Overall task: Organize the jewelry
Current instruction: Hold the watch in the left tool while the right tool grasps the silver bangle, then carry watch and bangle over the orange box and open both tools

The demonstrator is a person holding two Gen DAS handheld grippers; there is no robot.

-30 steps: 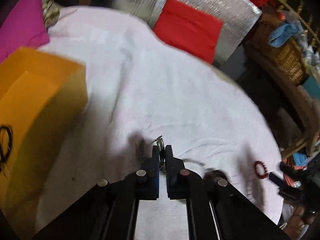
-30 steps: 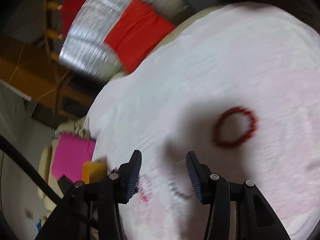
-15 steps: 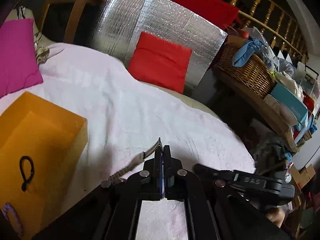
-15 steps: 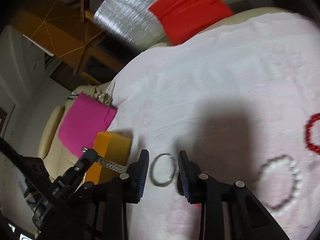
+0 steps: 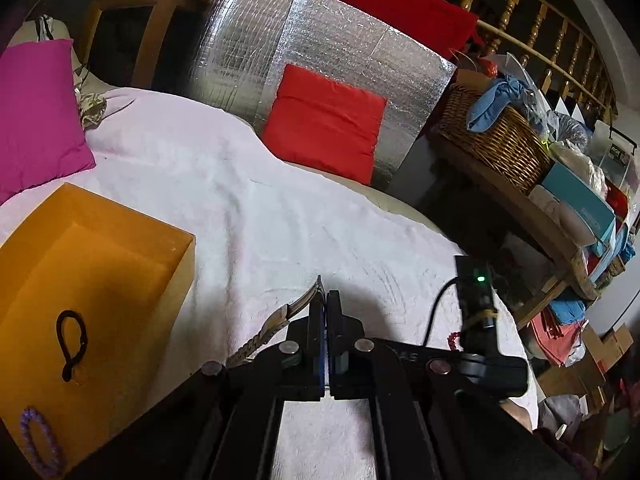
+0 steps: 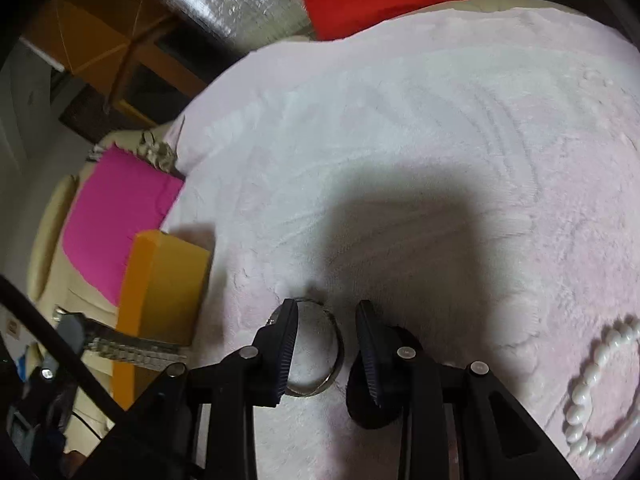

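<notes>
Meanwhile, both grippers work over the pale pink blanket (image 6: 420, 140), each at its own piece of jewelry.

Left gripper (image 5: 325, 304) is clamped tight on a metal watch band (image 5: 280, 320), held up beside the orange box (image 5: 100, 280). Right gripper (image 6: 326, 332), jaws having just narrowed, stands part-open astride a silver bangle (image 6: 336, 356) lying on the blanket, not yet pinching it; a white bead bracelet (image 6: 600, 392) lies nearby.

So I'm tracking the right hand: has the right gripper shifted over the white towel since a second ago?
Yes. The right gripper moved from near the red bead bracelet toward the orange box.
</notes>
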